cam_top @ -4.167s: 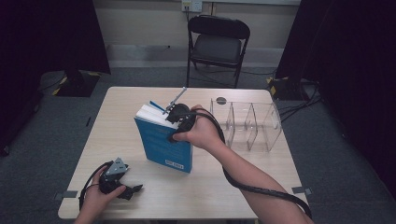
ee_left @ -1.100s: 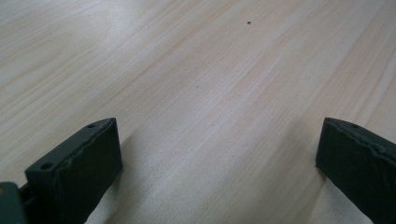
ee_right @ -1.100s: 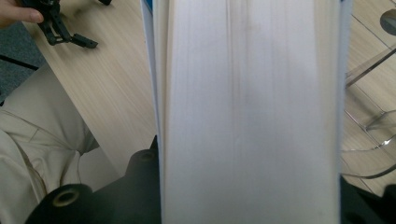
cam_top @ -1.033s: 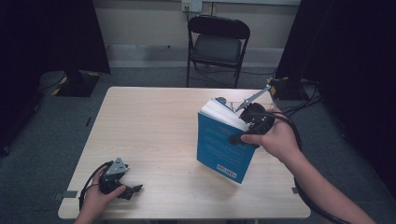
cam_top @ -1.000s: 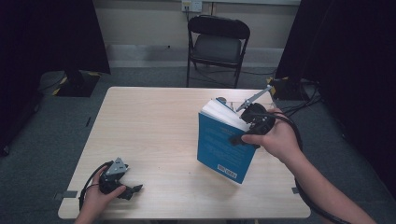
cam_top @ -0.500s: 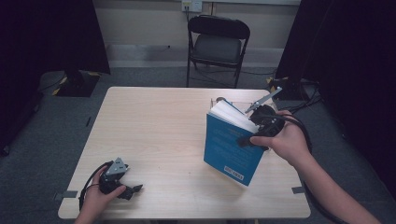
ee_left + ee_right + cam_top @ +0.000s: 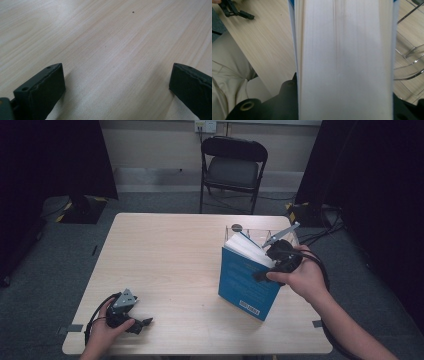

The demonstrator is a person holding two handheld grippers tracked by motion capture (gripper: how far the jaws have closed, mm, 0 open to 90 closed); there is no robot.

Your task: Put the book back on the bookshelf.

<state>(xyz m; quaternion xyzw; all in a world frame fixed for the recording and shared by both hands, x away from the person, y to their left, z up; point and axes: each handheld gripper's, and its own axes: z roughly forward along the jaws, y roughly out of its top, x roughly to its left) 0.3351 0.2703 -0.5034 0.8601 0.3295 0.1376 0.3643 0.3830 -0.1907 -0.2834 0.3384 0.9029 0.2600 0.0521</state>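
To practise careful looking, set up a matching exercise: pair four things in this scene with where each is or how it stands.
Things:
1. book
2. left gripper
3. chair
4. clear rack

States:
A. on the floor beyond the far edge of the table
B. low over the table's near left corner, jaws wide apart with nothing between them
C. on the table behind the book
D. upright and tilted, clamped in the right gripper

Pairs: 1-D, 2-B, 3-A, 4-C

Blue book (image 7: 245,280) — white pages, pale wood table (image 7: 175,255)
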